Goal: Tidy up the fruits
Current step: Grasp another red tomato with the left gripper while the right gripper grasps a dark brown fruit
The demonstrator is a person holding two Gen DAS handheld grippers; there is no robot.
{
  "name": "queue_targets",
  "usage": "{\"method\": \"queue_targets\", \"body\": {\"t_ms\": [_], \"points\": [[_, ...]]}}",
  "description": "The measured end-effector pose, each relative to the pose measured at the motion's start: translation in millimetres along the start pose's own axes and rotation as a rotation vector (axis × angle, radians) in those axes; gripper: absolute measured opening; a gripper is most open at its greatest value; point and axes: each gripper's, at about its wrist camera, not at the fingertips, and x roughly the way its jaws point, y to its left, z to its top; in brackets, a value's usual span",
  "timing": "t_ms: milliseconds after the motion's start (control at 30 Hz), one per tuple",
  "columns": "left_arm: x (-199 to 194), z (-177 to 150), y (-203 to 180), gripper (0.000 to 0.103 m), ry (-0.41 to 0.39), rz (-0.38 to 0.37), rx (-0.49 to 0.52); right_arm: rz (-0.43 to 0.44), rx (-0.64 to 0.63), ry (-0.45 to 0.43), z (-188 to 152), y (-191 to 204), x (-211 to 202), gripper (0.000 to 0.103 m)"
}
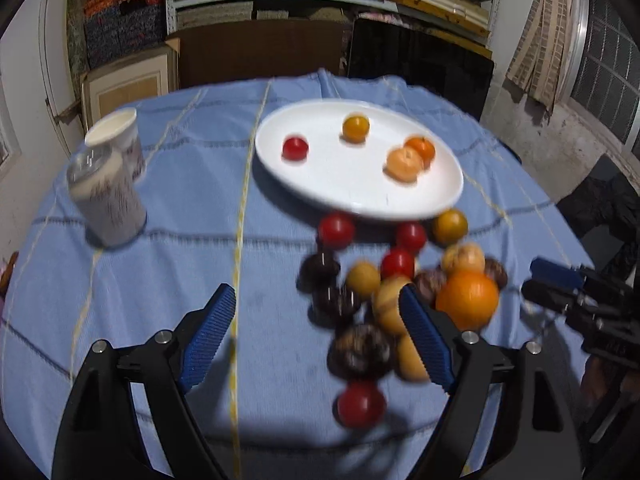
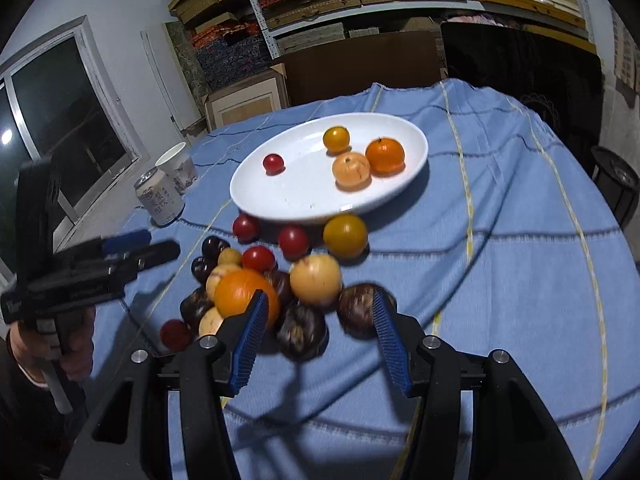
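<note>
While both grippers hang open and empty, a heap of fruit [image 2: 280, 280] lies on the blue-clothed bench [image 2: 500, 220].
Left gripper [image 1: 316, 300] and right gripper [image 2: 318, 304] hover over the heap; four fruits sit on the white plate [image 2: 304, 192] just behind.

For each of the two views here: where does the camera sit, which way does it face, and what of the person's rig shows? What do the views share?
Left wrist: on the left gripper, angled down over the blue checked tablecloth; open blue-padded jaws frame bare cloth; the right gripper shows at the right edge.
Right wrist: on the right gripper, angled down at the heap; jaws open and empty; the left gripper and the hand holding it show at left.
Shared: white oval plate holding four fruits, large orange, drink can, paper cup, shelves.
</note>
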Motion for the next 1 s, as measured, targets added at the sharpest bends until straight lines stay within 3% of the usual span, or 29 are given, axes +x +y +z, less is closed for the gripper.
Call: {"method": "queue_targets", "body": {"t_ms": [133, 300, 367, 533, 733, 933, 1000], "points": [[4.0, -28.1, -5.4, 0.081, 0.053, -0.001, 0.009, 0.001, -0.002, 0.013, -14.9, 2.8, -5.6, 0.055], [9.6, -41.1, -8.3, 0.079, 0.099, -0.013, -0.004, 0.008, -0.018, 0.016, -26.2, 10.1, -11.3, 0.055], [12.0, -43.8, -11.2, 0.060, 0.113, -0.024, 0.008, 0.011, -0.017, 0.021, -29.3, 11.1, -11.3, 0.055], [13.6, -47.6, -22.2, 0.029, 0.099, -0.018, 0.076, -0.011, -0.053, 0.031, -32.7, 16.2, -9.0, 0.055], [11.8, -49.2, -21.2, 0.029, 0.097, -0.028, 0.087, -0.110, -0.202, 0.087, -30.0, 32.2, 9.8, 0.055], [11.0, -49.4, -16.6, 0.029, 0.108, -0.048, 0.064, -0.128, -0.248, 0.145, -19.1, 39.3, 40.9, 0.055], [10.9, -49.2, -15.3, 0.029, 0.111, -0.053, 0.059, -0.152, -0.250, 0.153, -17.2, 39.9, 49.8, 0.049]]}}
